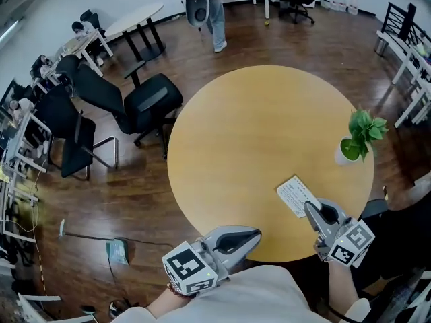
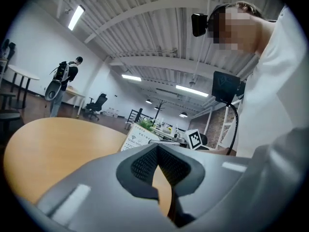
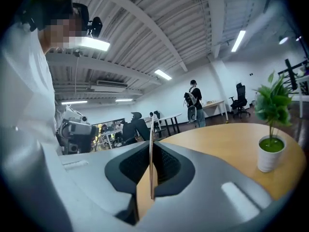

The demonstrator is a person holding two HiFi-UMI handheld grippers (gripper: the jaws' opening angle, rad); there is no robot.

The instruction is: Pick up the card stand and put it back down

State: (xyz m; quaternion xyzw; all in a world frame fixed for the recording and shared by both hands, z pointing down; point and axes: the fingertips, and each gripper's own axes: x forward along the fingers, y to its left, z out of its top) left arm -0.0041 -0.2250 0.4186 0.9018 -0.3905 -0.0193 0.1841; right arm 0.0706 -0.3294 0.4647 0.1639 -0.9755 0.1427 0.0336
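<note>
The card stand (image 1: 294, 194), a white printed card, stands on the round wooden table (image 1: 256, 133) near its front right edge. My right gripper (image 1: 310, 207) is shut on the card's near edge. In the right gripper view the card stand (image 3: 151, 127) shows edge-on as a thin upright sheet, pinched between the jaws of my right gripper (image 3: 150, 148). My left gripper (image 1: 256, 235) hovers at the table's front edge, left of the card, shut and holding nothing. In the left gripper view the card stand (image 2: 140, 135) is seen beyond my left gripper (image 2: 157, 147).
A small potted plant (image 1: 358, 138) in a white pot stands at the table's right edge, also seen as the plant (image 3: 271, 139) in the right gripper view. Black office chairs (image 1: 145, 103) stand left of the table. A person (image 1: 212, 12) stands at the far side of the room.
</note>
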